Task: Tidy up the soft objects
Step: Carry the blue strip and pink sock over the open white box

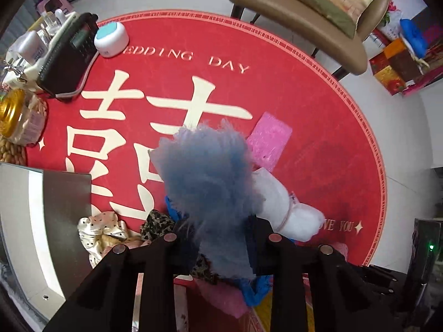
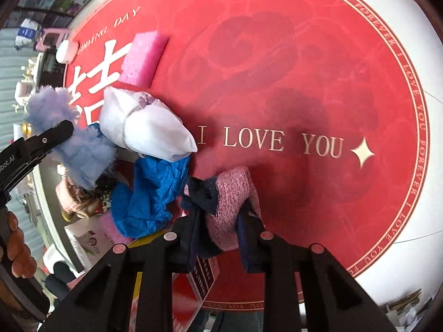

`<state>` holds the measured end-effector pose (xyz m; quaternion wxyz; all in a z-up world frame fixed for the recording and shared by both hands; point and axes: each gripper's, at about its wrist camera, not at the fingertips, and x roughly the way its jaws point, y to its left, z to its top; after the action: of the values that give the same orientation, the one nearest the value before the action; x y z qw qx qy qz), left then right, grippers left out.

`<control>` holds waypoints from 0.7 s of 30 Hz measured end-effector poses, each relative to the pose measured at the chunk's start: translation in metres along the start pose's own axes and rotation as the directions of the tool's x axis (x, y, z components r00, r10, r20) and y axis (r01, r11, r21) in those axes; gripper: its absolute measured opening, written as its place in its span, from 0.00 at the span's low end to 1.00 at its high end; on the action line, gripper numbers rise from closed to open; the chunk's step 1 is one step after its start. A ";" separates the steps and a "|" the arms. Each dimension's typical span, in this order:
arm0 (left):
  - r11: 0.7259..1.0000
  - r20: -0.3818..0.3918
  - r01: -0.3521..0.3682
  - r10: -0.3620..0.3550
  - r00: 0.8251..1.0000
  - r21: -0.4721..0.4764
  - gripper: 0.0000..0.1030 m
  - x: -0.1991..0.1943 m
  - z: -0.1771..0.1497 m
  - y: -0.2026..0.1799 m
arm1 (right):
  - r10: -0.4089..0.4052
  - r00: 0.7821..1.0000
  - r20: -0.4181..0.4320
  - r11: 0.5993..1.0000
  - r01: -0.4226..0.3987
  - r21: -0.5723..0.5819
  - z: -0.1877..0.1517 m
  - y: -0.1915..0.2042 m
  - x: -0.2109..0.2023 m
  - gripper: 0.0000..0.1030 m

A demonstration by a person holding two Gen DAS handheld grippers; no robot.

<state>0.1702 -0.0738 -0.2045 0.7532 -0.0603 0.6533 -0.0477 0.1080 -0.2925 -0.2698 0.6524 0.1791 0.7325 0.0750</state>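
My left gripper point(image 1: 221, 249) is shut on a fluffy blue-lilac piece point(image 1: 205, 171), which sticks out beyond the fingers above the red round mat point(image 1: 318, 127). In the right wrist view the same fluffy piece point(image 2: 49, 108) shows at the left, in the left gripper's black finger point(image 2: 55, 135). My right gripper point(image 2: 221, 232) is shut on a pink knitted sock point(image 2: 235, 193) with a dark navy cuff. Beside it lie a crumpled blue cloth point(image 2: 149, 196) and a white tied bundle point(image 2: 149, 127). A pink spongy pad point(image 2: 144, 58) lies further off.
A cream dotted scrunchie point(image 1: 97, 227) and a leopard-print one point(image 1: 156, 221) lie near the mat's edge by a grey box point(image 1: 66, 199). A black radio point(image 1: 66, 55), a white round device point(image 1: 110, 38) and a gold-lidded jar point(image 1: 11, 110) crowd the far left. A brown chair point(image 1: 290, 19) stands behind.
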 end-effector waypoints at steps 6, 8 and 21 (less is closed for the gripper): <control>1.000 0.033 0.001 -0.001 0.999 0.025 0.28 -0.016 -0.006 0.001 | 0.002 0.999 0.043 1.000 -0.003 0.021 -0.012 -0.002 -0.021 0.25; 1.000 0.036 0.001 -0.002 0.999 0.028 0.28 -0.019 -0.009 0.000 | 0.002 0.998 0.062 1.000 -0.004 0.030 -0.011 -0.004 -0.031 0.25; 0.992 0.036 0.035 -0.040 0.999 0.122 0.28 -0.059 -0.058 0.004 | -0.032 0.991 0.129 0.994 0.018 0.107 -0.049 -0.010 -0.064 0.25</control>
<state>0.1044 -0.0626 -0.1556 0.7668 -0.0277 0.6335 -0.1001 0.0638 -0.3187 -0.2076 0.6893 0.2087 0.6935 0.0160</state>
